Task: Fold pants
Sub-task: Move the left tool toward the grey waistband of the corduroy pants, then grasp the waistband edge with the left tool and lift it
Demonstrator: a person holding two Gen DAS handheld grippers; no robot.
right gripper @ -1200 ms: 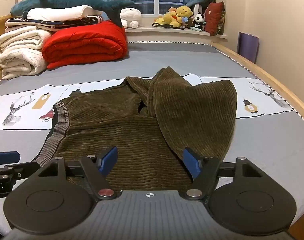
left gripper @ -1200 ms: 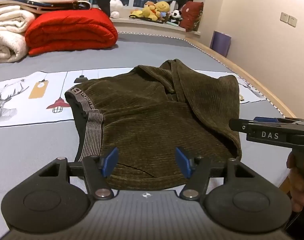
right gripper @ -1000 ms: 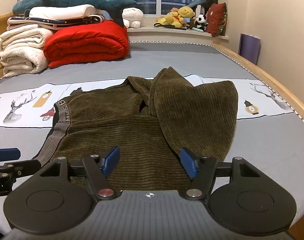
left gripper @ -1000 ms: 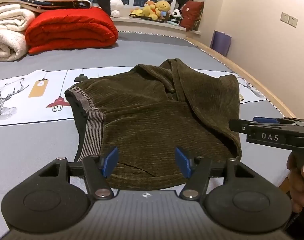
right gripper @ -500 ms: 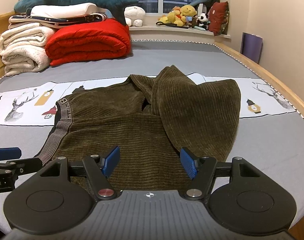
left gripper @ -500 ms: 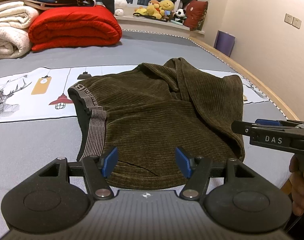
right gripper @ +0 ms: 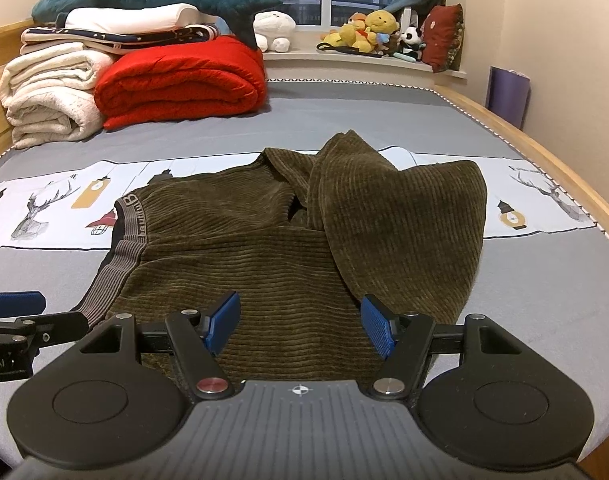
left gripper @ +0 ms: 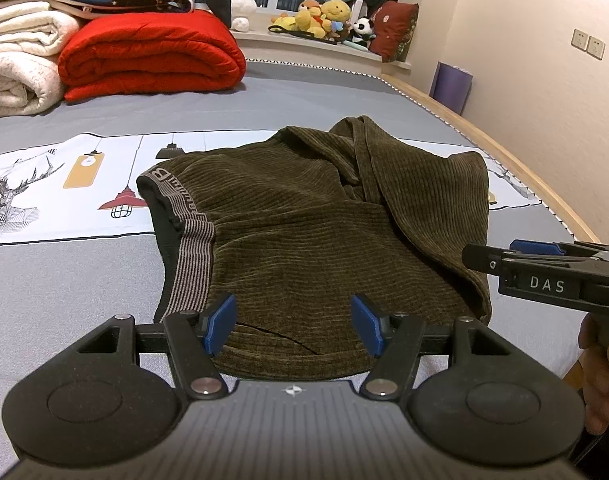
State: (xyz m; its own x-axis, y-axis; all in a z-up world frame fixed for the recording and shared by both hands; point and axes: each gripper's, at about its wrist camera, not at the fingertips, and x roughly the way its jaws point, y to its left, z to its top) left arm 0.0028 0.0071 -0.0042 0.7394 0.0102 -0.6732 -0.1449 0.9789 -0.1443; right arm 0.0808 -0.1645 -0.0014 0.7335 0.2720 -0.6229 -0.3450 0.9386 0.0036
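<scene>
Grey bedding with a white printed band of deer and lanterns covers the bed (right gripper: 344,120), and the pants (right gripper: 264,240), olive corduroy, lie bunched across that band in the middle. Their striped waistband (left gripper: 192,252) sits at the left, while the legs are folded back over the body into a rumpled heap at the right. Both grippers hover at the near edge of the pants. On the left gripper (left gripper: 294,330) the blue fingers (left gripper: 220,322) stand apart with nothing clamped, the near hem just beyond them; whether the tips brush the cloth is hard to judge. Fingers of the right gripper (right gripper: 300,326) are likewise spread and released over the corduroy. At the far left, a red quilt (right gripper: 180,80) rests beside stacked cream blankets (right gripper: 48,92), and plush toys (right gripper: 368,32) line the far window sill.
</scene>
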